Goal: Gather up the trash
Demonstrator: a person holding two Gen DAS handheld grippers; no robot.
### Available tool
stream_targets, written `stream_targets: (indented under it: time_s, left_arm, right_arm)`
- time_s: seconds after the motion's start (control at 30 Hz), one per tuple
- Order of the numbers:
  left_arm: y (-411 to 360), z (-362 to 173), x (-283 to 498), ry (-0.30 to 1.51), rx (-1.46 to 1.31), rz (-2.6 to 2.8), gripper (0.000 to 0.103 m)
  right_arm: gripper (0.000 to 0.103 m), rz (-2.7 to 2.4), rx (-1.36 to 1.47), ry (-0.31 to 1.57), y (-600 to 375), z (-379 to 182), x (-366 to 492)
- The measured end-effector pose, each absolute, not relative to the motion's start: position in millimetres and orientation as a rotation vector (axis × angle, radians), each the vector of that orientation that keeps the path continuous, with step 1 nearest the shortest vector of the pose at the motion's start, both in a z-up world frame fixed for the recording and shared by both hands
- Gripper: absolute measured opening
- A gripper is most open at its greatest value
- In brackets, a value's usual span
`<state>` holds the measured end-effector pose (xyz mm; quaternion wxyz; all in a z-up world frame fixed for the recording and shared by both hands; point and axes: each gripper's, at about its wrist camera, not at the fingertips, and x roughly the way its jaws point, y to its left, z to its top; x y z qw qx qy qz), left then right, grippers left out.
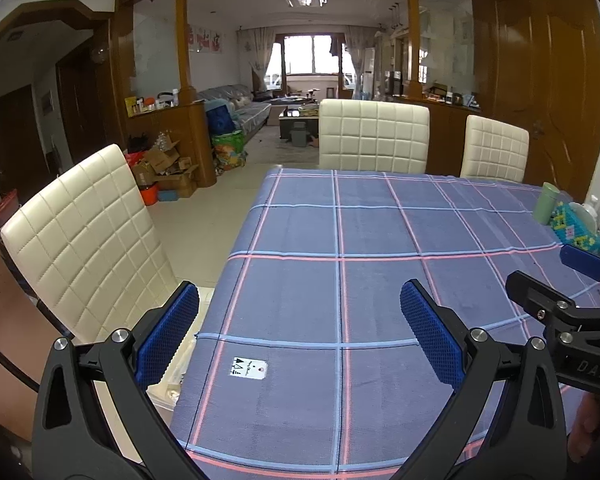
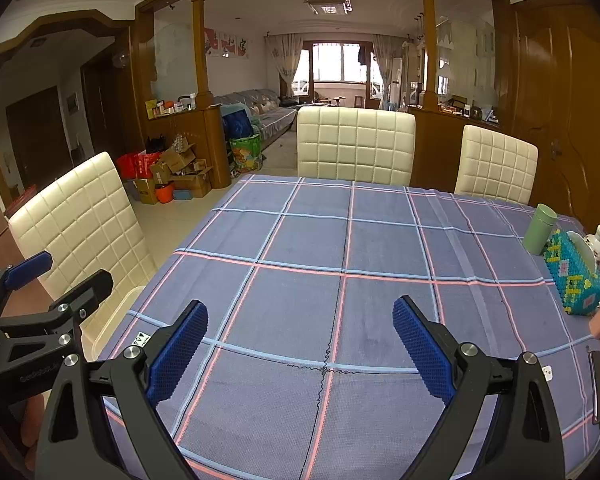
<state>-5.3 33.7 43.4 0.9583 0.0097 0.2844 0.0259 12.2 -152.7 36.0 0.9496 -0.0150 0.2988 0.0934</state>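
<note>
The left gripper (image 1: 300, 332) is held wide open and empty above the checked tablecloth (image 1: 380, 232). A small white paper tag (image 1: 250, 369) — the likeliest trash — lies flat just below and left of its midline, long axis crosswise. The right gripper (image 2: 300, 344), equally spread and empty, is farther off — the tag (image 2: 144, 338) sits beyond its left finger.
</note>
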Motion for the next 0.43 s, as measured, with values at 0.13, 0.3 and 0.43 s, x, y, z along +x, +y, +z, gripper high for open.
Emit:
stream_targets:
  time_s: [0.13,0.3,0.43]
  left_arm:
    - [31.7,43.9,-6.1,0.581,0.029,0.048,0.099]
    - [34.0,42.4,-1.7,0.615,0.018,0.062,0.099]
    - [35.4,41.6,-0.9,0.617,0.016,0.065,0.099]
  right_arm:
    - [0.091,0.19,-0.033,0.608,-152.5,35.6,12.2]
    - [0.091,0.19,-0.033,0.609,-152.4,35.4,12.3]
    - [0.091,0.189,-0.031,0.615,-152.6,34.0,13.2]
